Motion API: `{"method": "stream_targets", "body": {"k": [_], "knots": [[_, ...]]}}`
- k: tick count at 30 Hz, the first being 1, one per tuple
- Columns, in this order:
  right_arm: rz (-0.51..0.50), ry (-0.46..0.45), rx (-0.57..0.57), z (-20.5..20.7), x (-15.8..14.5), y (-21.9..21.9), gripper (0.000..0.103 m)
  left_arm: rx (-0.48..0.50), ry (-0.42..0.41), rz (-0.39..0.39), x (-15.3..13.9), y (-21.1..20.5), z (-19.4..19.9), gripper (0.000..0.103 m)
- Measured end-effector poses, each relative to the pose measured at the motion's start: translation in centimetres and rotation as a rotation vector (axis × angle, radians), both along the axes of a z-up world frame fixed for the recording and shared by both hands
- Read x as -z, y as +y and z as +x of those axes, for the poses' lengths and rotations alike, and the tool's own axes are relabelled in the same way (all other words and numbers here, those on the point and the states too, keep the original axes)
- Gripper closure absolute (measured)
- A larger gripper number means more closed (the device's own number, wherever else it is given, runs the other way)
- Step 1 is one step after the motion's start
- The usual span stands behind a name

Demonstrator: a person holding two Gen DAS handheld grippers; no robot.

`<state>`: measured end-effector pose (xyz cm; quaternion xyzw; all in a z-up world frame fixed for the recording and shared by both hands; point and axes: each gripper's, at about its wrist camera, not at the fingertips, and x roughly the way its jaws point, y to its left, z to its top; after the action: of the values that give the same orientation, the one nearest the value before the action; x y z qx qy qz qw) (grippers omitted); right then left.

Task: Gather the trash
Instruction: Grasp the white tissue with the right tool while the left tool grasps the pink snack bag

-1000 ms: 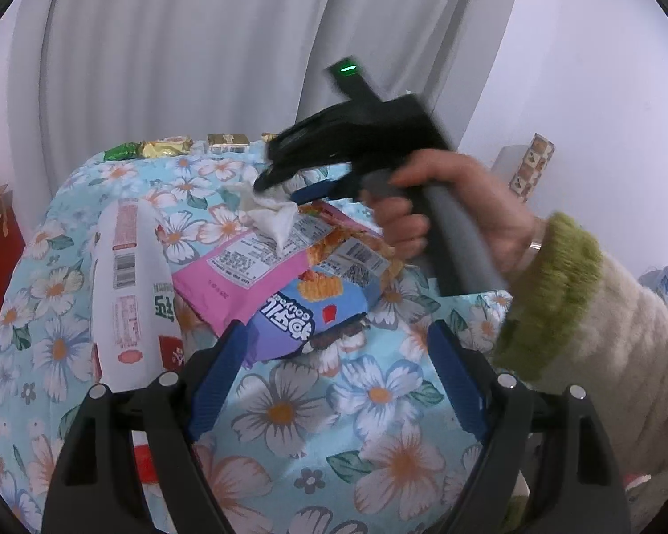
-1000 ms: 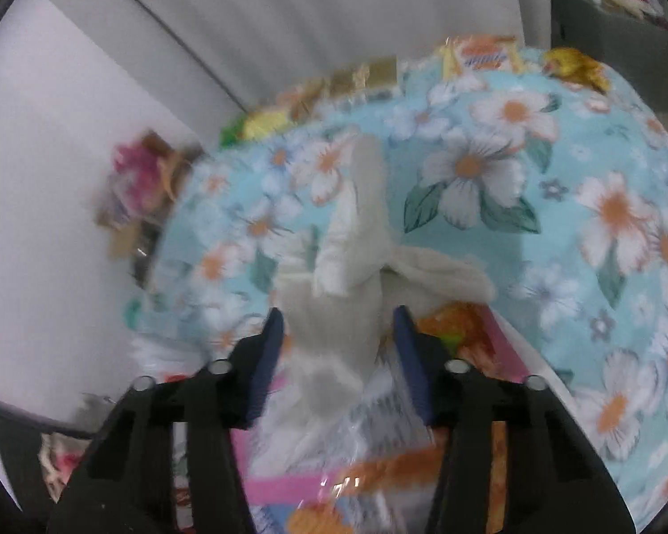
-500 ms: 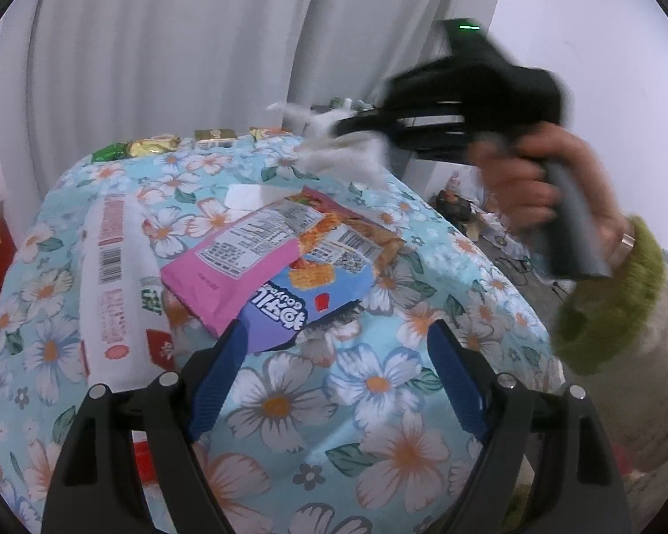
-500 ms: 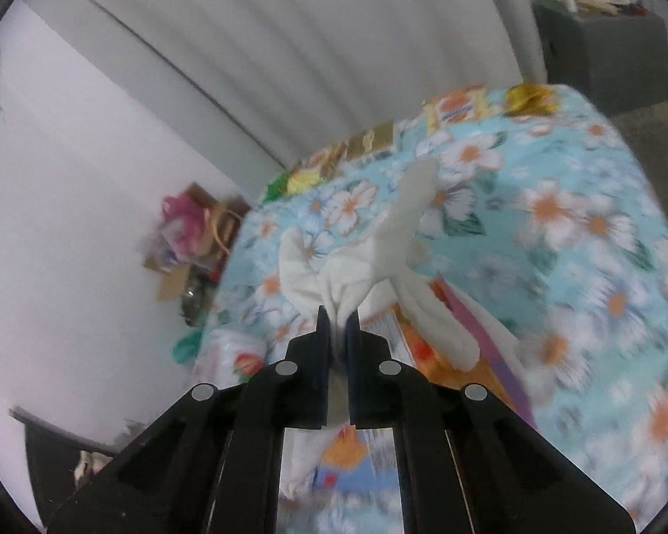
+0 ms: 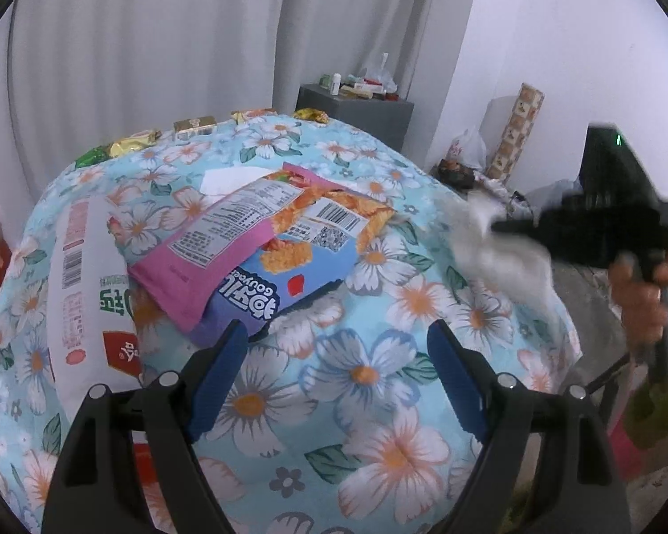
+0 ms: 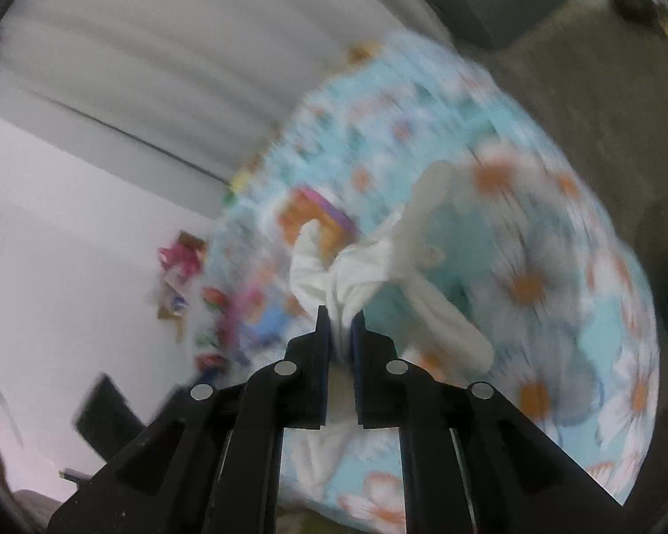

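item: right gripper [image 6: 340,325], fingers pinched nearly together on a crumpled white tissue [image 6: 356,262]; the jaws have just eased a touch wider with the tissue between them, wad bunched at the tips, loose tails hanging toward 4 o'clock. in the left wrist view the same tissue [image 5: 498,249] trails from the gripper past the 3 o'clock edge of the desk [image 5: 360,374], off the floral cloth.

item: left gripper [image 5: 334,365], fingers spread wide, holding nothing, hovering over the cloth near 6 o'clock.

item: remaining trash on the desk: pink snack bag [image 5: 227,240] overlapping a purple snack bag [image 5: 280,293] at centre, long white wrapper [image 5: 84,285] at 9 o'clock, small foil wrappers [image 5: 133,144] along the 12 o'clock edge.

handling note, step in hand: carrying the tissue to a bin, none in view. judged best to keep the pinch firm, since the tissue is light and a slack grip could drop it, and to open only once over the receptacle. the free left gripper looks well placed for the purple bag next.
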<state>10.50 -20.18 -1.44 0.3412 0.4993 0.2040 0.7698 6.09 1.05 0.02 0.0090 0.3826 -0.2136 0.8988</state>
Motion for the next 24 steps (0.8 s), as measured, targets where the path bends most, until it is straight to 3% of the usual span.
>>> {"method": "stream_targets", "body": {"k": [3, 7, 11, 16, 18, 22, 24], "knots": [[-0.004, 0.025, -0.008, -0.4, 1.4, 0.3, 0.087, -0.019, -0.016, 0.053, 0.0, -0.6, 0.3, 0.022], [0.009, 0.016, 0.013, -0.4, 2.1, 0.0, 0.076, -0.042, -0.055, 0.19, 0.1, -2.1, 1.1, 0.022], [0.037, 0.015, 0.016, -0.7, 2.6, -0.8, 0.073, -0.009, -0.122, 0.345, 1.1, -4.8, 2.4, 0.022], [0.051, 0.002, 0.013, -0.9, 3.0, -0.9, 0.07, -0.042, -0.172, 0.571, 4.0, -7.0, 4.8, 0.022], [0.057, 0.001, 0.013, -0.9, 2.9, -0.9, 0.069, -0.041, -0.205, 0.621, 4.3, -7.4, 5.0, 0.022], [0.059, -0.003, 0.011, -0.9, 3.1, -1.0, 0.069, -0.068, -0.365, 0.772, 3.9, -8.2, 4.4, 0.022], [0.074, -0.003, 0.016, -0.9, 3.4, -1.1, 0.07, -0.063, -0.36, 0.809, 4.4, -8.3, 4.8, 0.022]]}}
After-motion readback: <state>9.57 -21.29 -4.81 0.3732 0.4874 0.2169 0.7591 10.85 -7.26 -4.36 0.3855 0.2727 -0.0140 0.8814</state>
